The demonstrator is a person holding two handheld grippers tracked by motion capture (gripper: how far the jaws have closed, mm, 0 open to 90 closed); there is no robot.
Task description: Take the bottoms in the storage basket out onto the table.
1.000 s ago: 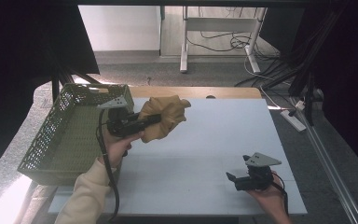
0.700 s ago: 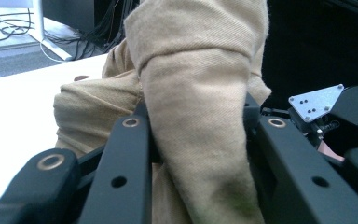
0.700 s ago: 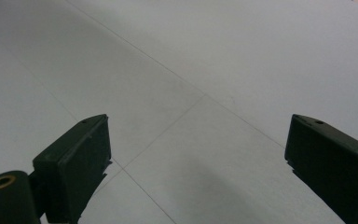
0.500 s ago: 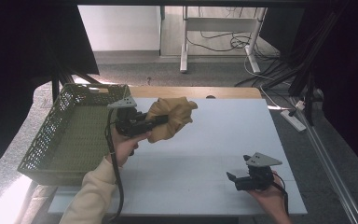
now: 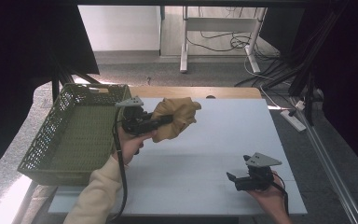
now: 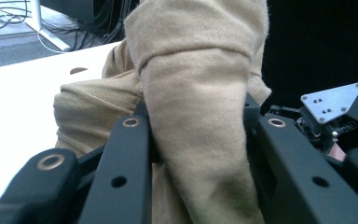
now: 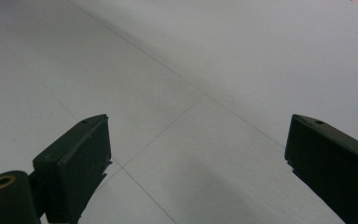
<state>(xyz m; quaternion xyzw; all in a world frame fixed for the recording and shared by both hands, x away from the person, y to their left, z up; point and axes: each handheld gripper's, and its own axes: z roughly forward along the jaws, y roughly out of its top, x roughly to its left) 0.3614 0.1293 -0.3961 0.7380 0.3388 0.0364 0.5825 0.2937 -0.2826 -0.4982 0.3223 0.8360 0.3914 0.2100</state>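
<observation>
A white table (image 5: 223,154) is carrying the scene, with a green basket (image 5: 70,135) sitting at its left edge and hanging partly off it. Nothing else is lying on the tabletop.

The tan cloth (image 5: 175,119) is bunching up in the air over the table's far-left part, just beside the basket's right rim, and it does not appear to be touching the surface. The left gripper (image 5: 161,122) is pinching it: in the left gripper view a thick fold of the cloth (image 6: 200,116) is sitting between the two black jaws, with the rest bulging above and to the side.

The cloth is looking soft, light and limp, a brushed woven fabric that is folding over itself and drooping wherever nothing is supporting it. It is probably not slippery, and a firm pinch on a doubled fold, as here, is likely the safest hold. A single edge would let the bulk swing and unfurl.

The right gripper (image 5: 237,179) is resting near the table's near-right corner, well apart from the cloth. Its jaws are standing wide with only bare table (image 7: 205,70) between them.
</observation>
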